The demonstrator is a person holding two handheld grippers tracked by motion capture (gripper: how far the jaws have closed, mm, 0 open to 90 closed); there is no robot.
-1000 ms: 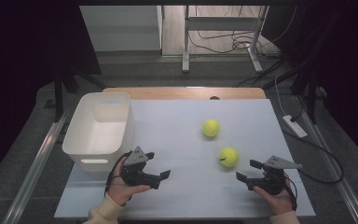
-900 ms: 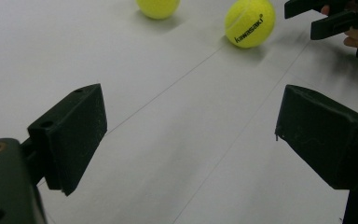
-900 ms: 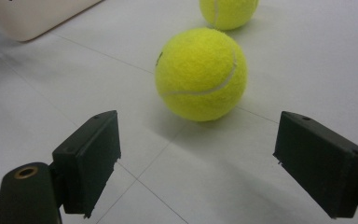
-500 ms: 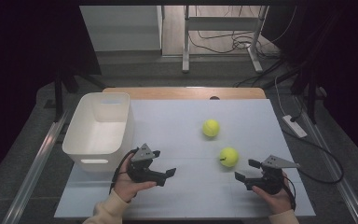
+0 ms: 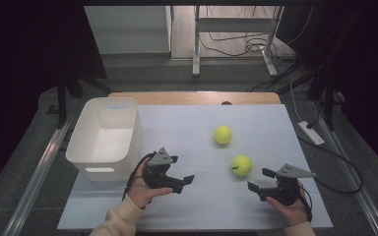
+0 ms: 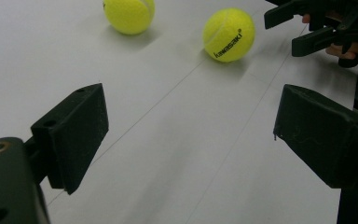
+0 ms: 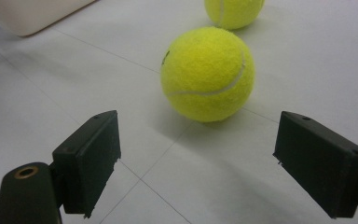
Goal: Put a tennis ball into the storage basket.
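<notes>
Two yellow tennis balls lie on the white table (image 5: 187,123): a near ball (image 5: 241,165) (image 6: 228,33) (image 7: 207,73) and a far ball (image 5: 222,134) (image 6: 129,14) (image 7: 233,11). My left gripper (image 5: 181,169) (image 6: 191,107) is held low, right of the white bin (image 5: 106,137), pointing toward the balls. It is open; its jaws have just closed a little, with nothing between them. My right gripper (image 5: 260,179) (image 7: 196,140) is open, aimed at the near ball just ahead of its jaws and not touching it. In the left gripper view it shows at the top right (image 6: 303,28).
The white bin, empty inside, stands at the table's left; its corner (image 7: 28,16) appears in the right gripper view. A wooden strip (image 5: 192,97) edges the far side of the table. Cables and a power strip (image 5: 311,132) lie on the floor to the right.
My left gripper has moved to the right, away from the bin and toward the balls. The right gripper and both balls have stayed put.
</notes>
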